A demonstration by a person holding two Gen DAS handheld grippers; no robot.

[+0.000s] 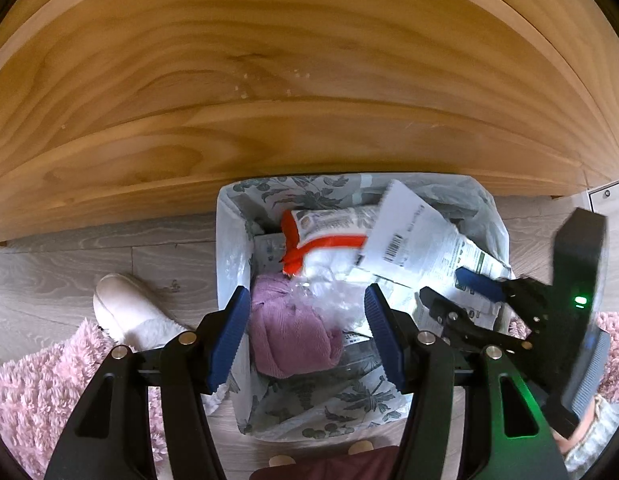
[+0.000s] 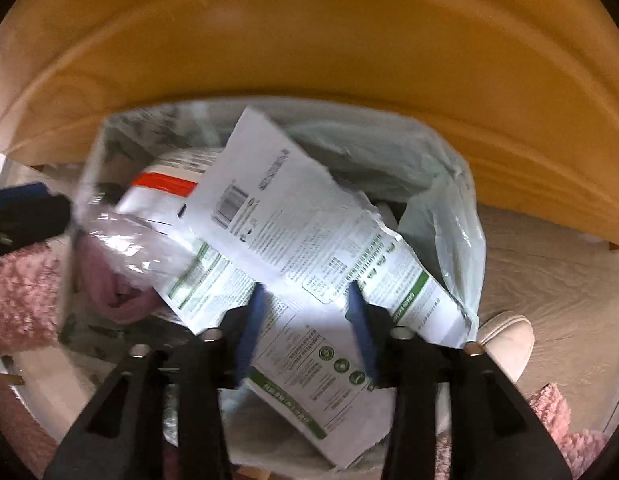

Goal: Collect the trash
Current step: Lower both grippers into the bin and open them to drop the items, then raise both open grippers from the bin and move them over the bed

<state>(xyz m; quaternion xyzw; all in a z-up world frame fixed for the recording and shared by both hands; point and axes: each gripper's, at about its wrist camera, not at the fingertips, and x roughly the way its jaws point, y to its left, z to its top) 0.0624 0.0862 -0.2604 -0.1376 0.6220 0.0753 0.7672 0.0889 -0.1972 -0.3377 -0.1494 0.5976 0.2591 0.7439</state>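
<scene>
A square trash bin point(image 1: 229, 240) with a leaf-patterned liner stands on the floor against a wooden panel. Inside lie a white and orange packet point(image 1: 329, 236), a mauve cloth point(image 1: 293, 336) and crumpled clear plastic point(image 1: 333, 296). A large white printed wrapper with a barcode and green trim point(image 2: 305, 216) lies slanted across the top. My right gripper point(image 2: 305, 320) hovers open just over the wrapper's lower end, its pads not pressing it; it also shows in the left wrist view as the right gripper point(image 1: 445, 284). My left gripper point(image 1: 305, 340) is open above the bin's left side, holding nothing.
The wooden furniture panel point(image 1: 309, 80) fills the far side. A white slipper point(image 1: 125, 312) and a pink shaggy rug point(image 1: 29, 392) lie left of the bin on the grey wood floor point(image 1: 69, 264). More rug point(image 2: 557, 412) lies on the right.
</scene>
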